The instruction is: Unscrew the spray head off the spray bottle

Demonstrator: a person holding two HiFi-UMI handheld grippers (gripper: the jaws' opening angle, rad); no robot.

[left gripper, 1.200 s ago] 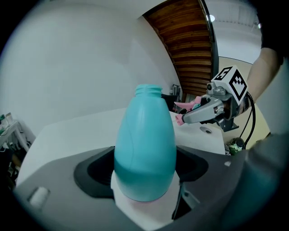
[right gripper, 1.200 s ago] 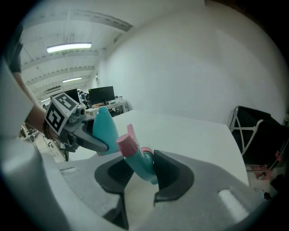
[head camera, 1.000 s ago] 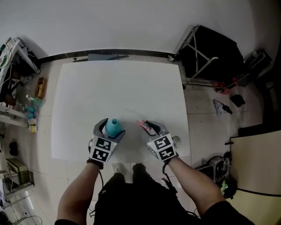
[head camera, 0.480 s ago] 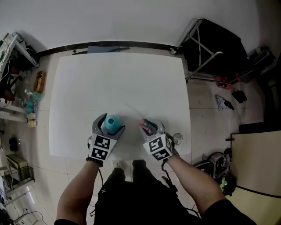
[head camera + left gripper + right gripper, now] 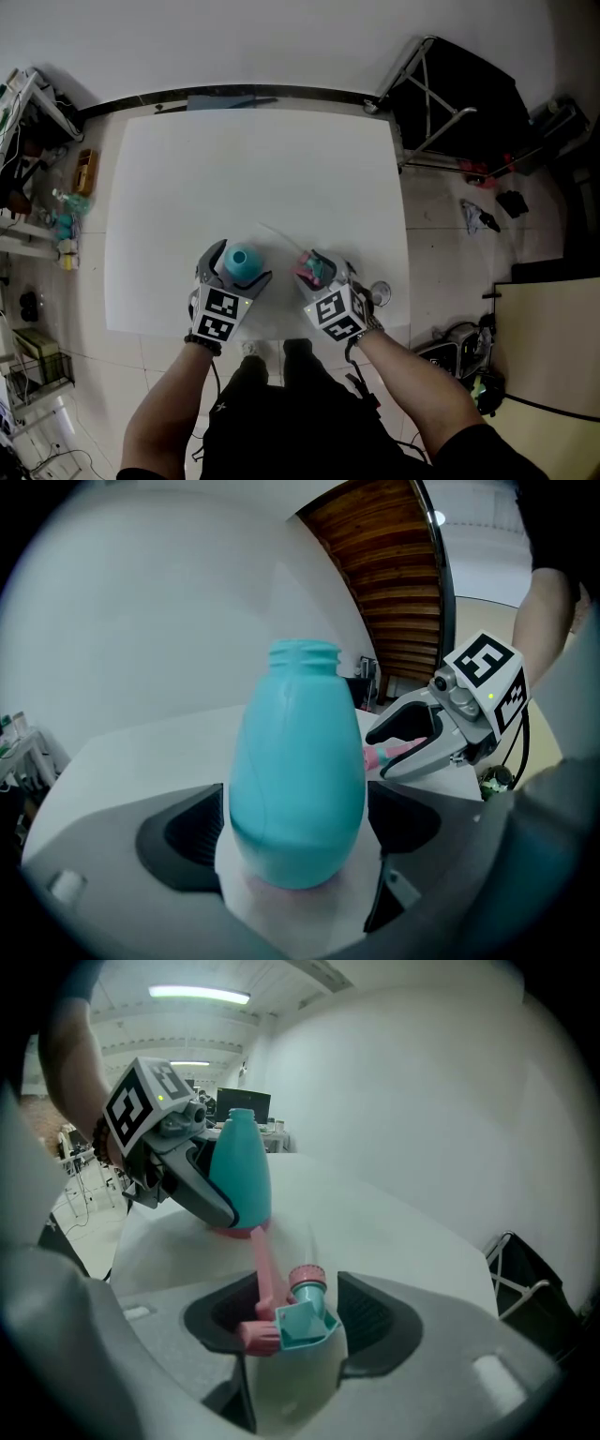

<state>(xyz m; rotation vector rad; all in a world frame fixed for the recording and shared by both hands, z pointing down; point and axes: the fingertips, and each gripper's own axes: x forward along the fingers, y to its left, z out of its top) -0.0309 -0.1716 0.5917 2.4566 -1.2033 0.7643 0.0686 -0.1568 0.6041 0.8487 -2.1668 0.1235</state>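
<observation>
The teal spray bottle (image 5: 240, 261) stands upright near the front edge of the white table (image 5: 253, 169), its neck bare. My left gripper (image 5: 238, 268) is around the bottle (image 5: 295, 780). Its jaws are opening, and the pads stand just off the bottle's sides. The spray head (image 5: 295, 1312), teal with a pink trigger and pink collar, lies on the table to the right. It sits between the jaws of my right gripper (image 5: 317, 267), which are opening too, with a gap at the pads. The head's thin tube runs toward the bottle (image 5: 239, 1180).
A black folding stand and bag (image 5: 459, 103) sit on the floor past the table's right back corner. Cluttered shelves (image 5: 37, 187) line the left side. A small round object (image 5: 379, 296) lies on the floor by the table's front right corner, and more clutter (image 5: 478, 220) lies farther right.
Both grippers' jaws have widened. The right jaws have let go of the spray head, which now lies on the table. The left jaws have eased off the bottle. The hands have stayed put.
</observation>
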